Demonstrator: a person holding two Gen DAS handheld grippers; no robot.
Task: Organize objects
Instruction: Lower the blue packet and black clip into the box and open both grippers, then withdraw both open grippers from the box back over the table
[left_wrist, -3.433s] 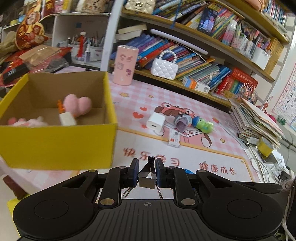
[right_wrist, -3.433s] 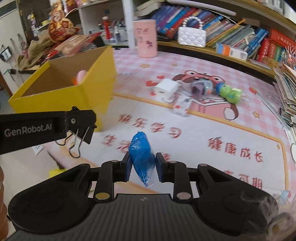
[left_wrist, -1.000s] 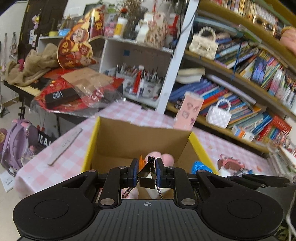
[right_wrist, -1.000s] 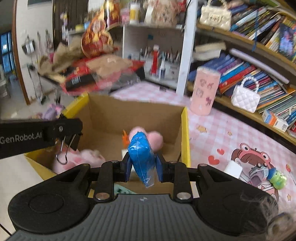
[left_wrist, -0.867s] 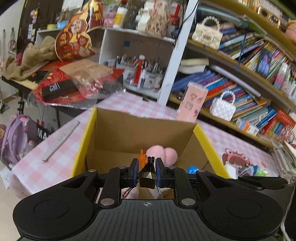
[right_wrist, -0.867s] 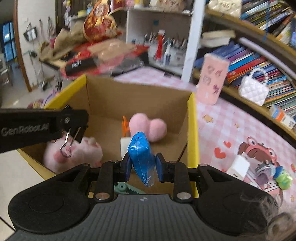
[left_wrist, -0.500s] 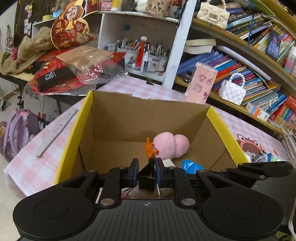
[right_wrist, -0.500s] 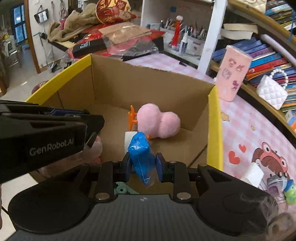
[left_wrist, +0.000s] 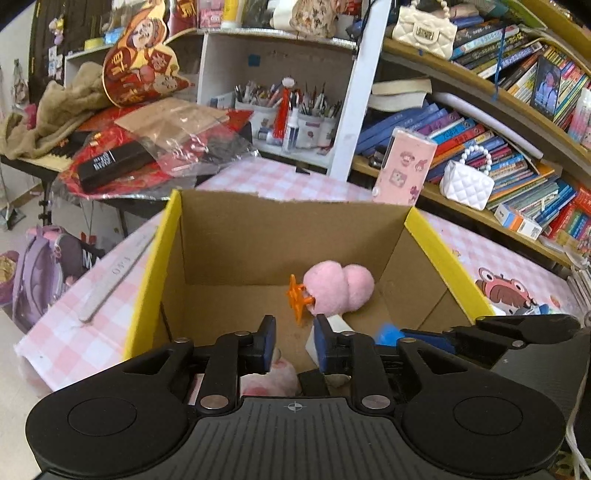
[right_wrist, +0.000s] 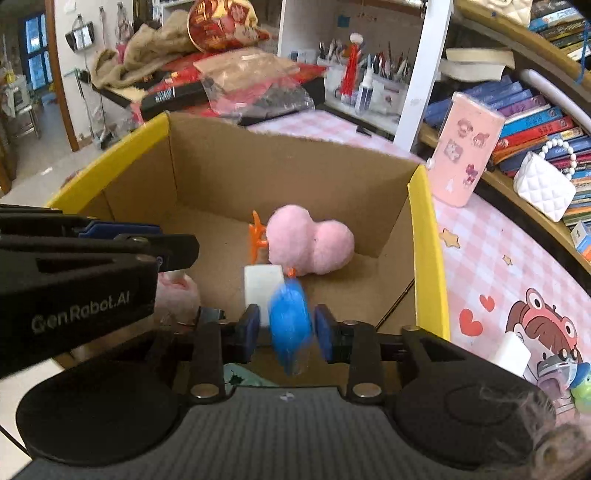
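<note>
Both grippers hang over the yellow cardboard box (left_wrist: 159, 266). The left gripper (left_wrist: 294, 343), low centre of its frame, is opening with nothing between its pads. The right gripper (right_wrist: 283, 328) is opening too; the blue packet (right_wrist: 290, 325) (motion-blurred) sits between its pads, apart from both, above the box floor near a pink plush (right_wrist: 308, 245).

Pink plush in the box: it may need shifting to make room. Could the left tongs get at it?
Probably yes. The left tongs, opening and empty, point into the open-topped box; only an orange clip sits beside the pink plush.
</note>
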